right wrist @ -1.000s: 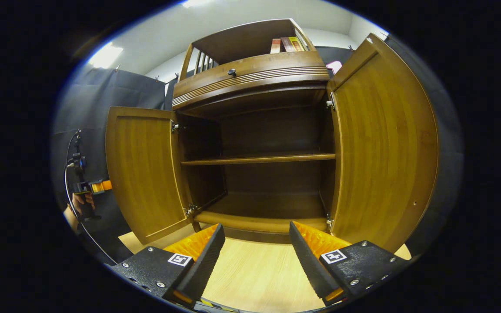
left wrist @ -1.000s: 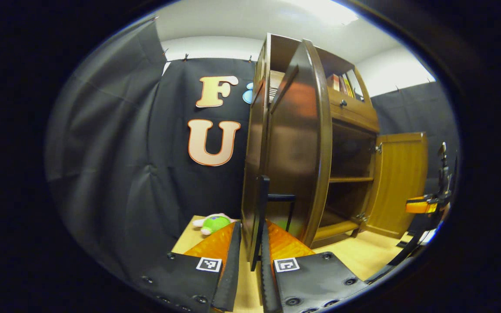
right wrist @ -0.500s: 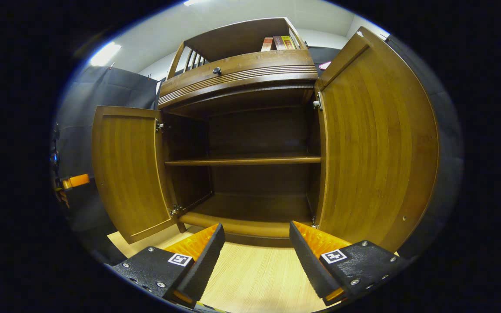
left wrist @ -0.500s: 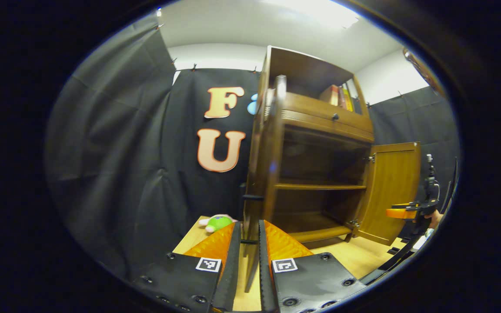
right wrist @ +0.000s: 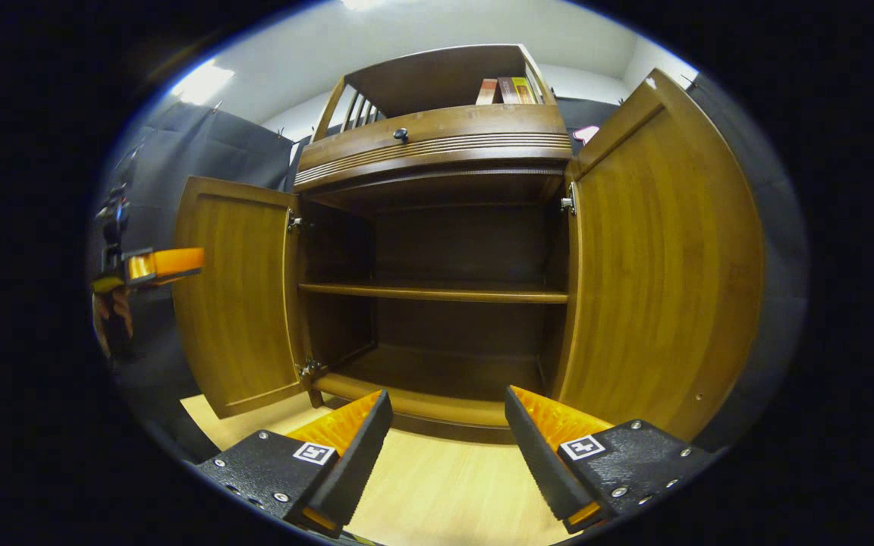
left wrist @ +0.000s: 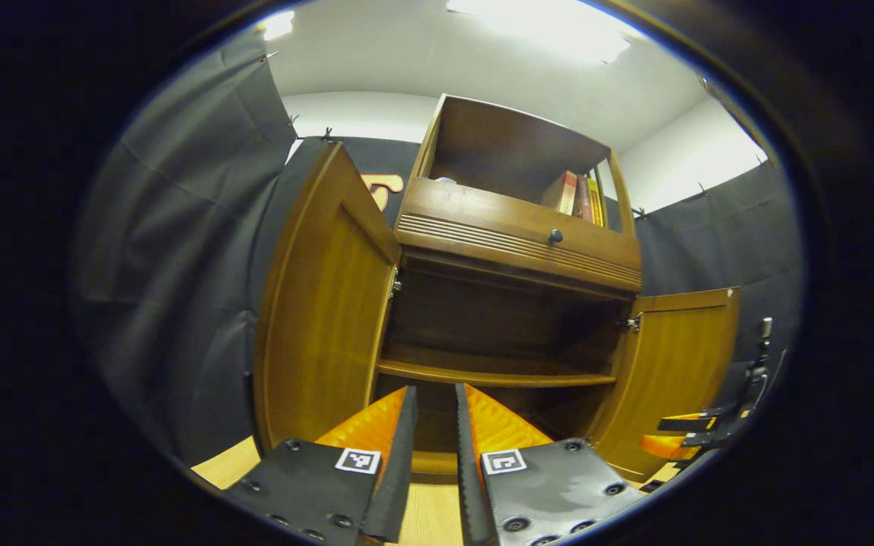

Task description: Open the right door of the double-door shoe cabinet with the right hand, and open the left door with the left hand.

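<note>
The brown wooden shoe cabinet stands with both doors swung wide. In the left gripper view the left door hangs open at the left and the right door at the right. My left gripper faces the cabinet's inside; its fingers stand a narrow gap apart with nothing between them. In the right gripper view the left door and right door flank empty shelves. My right gripper is wide open and holds nothing, a short way before the cabinet's base.
Books stand in the top compartment above a drawer with a round knob. One shelf crosses the inside. The cabinet rests on a light wooden surface. The other gripper, held by a hand, is beside the left door.
The left door swung from partly open to wide open. My left gripper let go of the door's handle and turned to face the cabinet. The right gripper stayed open and barely shifted.
</note>
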A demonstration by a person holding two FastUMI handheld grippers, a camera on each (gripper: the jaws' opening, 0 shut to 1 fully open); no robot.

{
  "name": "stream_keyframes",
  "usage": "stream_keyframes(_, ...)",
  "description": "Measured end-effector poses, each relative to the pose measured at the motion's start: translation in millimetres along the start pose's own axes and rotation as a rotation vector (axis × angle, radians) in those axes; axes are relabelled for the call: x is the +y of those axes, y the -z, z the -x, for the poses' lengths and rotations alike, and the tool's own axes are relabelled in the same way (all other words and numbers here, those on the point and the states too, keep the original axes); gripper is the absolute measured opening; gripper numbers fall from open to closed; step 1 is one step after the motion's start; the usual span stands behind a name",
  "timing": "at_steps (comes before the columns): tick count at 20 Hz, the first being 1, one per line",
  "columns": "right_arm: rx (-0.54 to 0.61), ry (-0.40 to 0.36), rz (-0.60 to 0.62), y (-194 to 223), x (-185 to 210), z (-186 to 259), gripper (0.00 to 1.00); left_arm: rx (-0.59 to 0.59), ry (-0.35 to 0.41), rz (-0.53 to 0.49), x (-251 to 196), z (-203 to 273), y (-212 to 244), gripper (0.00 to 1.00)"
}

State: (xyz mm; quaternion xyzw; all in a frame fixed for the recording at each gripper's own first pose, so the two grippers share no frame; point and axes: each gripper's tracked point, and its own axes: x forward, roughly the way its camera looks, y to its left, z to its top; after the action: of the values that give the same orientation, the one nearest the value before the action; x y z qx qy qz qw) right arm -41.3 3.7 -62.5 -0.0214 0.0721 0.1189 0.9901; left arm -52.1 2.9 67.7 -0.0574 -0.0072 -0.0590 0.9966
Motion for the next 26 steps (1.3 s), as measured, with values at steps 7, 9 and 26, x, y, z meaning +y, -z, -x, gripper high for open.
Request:
stream_keyframes(7,0.031,0.067,-0.002,16,-18,28,0.93,0.023,0.113,-0.153,-91,-27,36,0.77)
stream_keyframes(9,0.033,0.079,-0.006,16,-23,31,0.93,0.027,0.099,-0.151,-91,-32,43,0.88)
stream_keyframes(26,0.022,0.072,-0.064,13,-22,28,0.93,-0.019,-0.098,-0.156,-14,-11,29,0.99)
